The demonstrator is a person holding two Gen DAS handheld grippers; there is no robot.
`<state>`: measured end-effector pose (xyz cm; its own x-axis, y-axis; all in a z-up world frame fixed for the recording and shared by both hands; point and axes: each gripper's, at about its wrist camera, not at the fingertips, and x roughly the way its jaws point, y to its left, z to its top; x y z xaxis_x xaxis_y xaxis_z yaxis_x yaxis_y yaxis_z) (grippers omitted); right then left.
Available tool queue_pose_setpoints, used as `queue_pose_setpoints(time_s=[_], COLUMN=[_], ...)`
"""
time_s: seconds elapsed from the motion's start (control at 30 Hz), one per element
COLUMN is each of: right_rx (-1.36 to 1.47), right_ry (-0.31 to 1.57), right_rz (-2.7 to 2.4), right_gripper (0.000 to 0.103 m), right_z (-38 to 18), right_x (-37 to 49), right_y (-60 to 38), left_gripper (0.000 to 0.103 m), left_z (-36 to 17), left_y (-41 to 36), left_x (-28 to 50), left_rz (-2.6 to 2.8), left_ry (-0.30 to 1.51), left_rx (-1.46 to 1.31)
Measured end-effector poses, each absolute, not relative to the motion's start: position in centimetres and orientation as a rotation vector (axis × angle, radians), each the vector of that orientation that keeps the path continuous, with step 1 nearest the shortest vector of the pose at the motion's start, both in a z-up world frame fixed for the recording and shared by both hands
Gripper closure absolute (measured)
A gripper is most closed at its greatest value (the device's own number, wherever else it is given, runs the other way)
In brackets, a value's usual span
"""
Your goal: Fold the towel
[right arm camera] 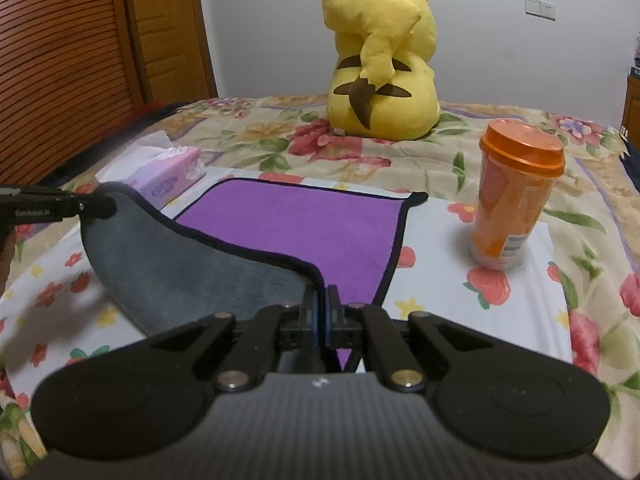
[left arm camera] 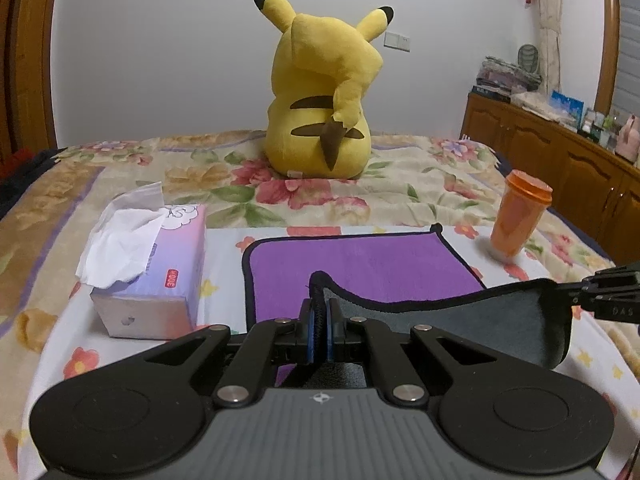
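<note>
A purple towel (left arm camera: 360, 264) with a black hem and grey underside lies on a flowered bed; it also shows in the right wrist view (right arm camera: 296, 224). My left gripper (left arm camera: 319, 312) is shut on its near left corner. My right gripper (right arm camera: 321, 304) is shut on its near right corner. Both corners are lifted, so the near edge hangs between them with the grey underside (left arm camera: 500, 320) turned up. The right gripper shows at the right edge of the left wrist view (left arm camera: 580, 292), and the left gripper at the left edge of the right wrist view (right arm camera: 108, 204).
A purple tissue box (left arm camera: 160, 272) stands left of the towel. An orange lidded cup (right arm camera: 512, 204) stands to its right. A yellow Pikachu plush (left arm camera: 320, 100) sits further back on the bed. A wooden cabinet (left arm camera: 560, 168) lines the right wall.
</note>
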<state>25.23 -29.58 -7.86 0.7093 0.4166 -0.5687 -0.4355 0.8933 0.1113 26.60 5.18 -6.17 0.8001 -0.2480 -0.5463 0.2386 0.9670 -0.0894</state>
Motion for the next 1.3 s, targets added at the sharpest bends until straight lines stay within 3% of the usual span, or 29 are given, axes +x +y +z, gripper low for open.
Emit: queue_pose_setpoints(time_s=[1.3], right_rx=[-0.046], right_ry=[0.546], right_rz=[0.481], right_gripper=[0.099], right_z=[-6.1], right_x=[29.8], right_y=[-29.2], left_gripper=[0.095], left_z=[-6.3], left_y=[6.2], left_x=[30.6], left_rz=[-0.228], left_ry=[0.508], left_rx=[-0.034])
